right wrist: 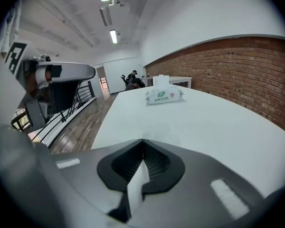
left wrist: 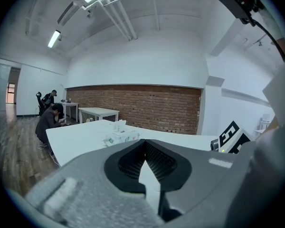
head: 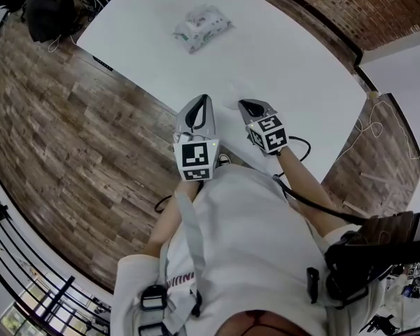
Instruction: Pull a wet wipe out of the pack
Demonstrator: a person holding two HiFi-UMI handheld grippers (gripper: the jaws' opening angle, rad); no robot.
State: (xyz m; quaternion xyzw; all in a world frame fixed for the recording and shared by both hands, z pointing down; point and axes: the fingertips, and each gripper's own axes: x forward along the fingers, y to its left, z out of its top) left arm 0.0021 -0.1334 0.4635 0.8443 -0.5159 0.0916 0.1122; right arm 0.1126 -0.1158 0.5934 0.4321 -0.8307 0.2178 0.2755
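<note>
White wipe [right wrist: 161, 81] upright from the pack [head: 201, 26]; fingers of left gripper [head: 204, 99] and right gripper [head: 242, 104] closed.

We see a white table [head: 287, 54], a white pack [head: 201, 26] printed green, brown wood-grain floor [head: 70, 117], red-brown brick wall [head: 364, 5]; our left gripper [head: 204, 98] and right gripper [head: 242, 103] grey with black-and-white markers

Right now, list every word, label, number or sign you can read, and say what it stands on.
Nothing reads clearly.
Wet wipe pack: green label, print too small to read.
Left cube and right cube: black-and-white square markers, no words.
Shirt print: small, partly hidden by a strap, unreadable.
</note>
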